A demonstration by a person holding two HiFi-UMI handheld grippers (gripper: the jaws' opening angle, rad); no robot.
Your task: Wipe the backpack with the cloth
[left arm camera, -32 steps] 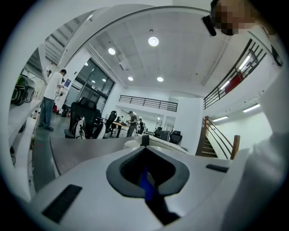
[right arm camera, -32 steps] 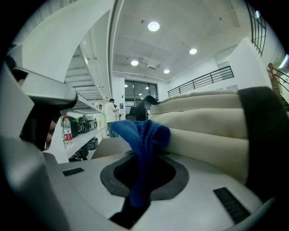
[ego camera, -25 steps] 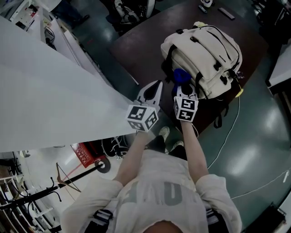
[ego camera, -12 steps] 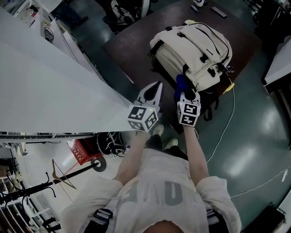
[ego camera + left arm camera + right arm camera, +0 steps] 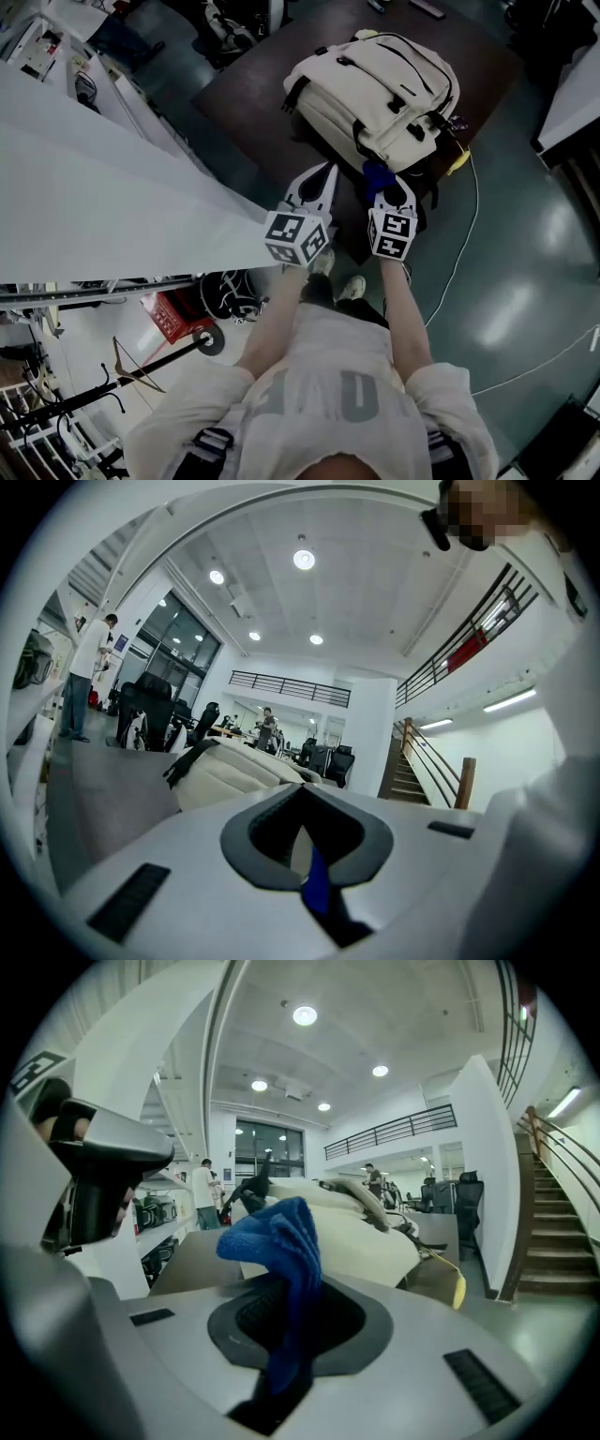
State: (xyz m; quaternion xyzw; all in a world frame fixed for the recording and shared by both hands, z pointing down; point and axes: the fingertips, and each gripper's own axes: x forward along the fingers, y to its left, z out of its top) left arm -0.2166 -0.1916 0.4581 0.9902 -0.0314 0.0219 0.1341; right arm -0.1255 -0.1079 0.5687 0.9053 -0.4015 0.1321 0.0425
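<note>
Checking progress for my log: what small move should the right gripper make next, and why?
Probably ease the right gripper forward to press the cloth onto the backpack: the jaws clamp the cloth, which hangs just at the bag's near edge.

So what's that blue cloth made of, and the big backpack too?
The cloth looks like soft microfibre or terry: fuzzy, matte blue, flopping over in loose folds. The backpack looks like woven fabric, perhaps nylon or canvas: cream, matte, with seamed panels, dark zips and black straps. The exact fibre can't be told from here.
</note>
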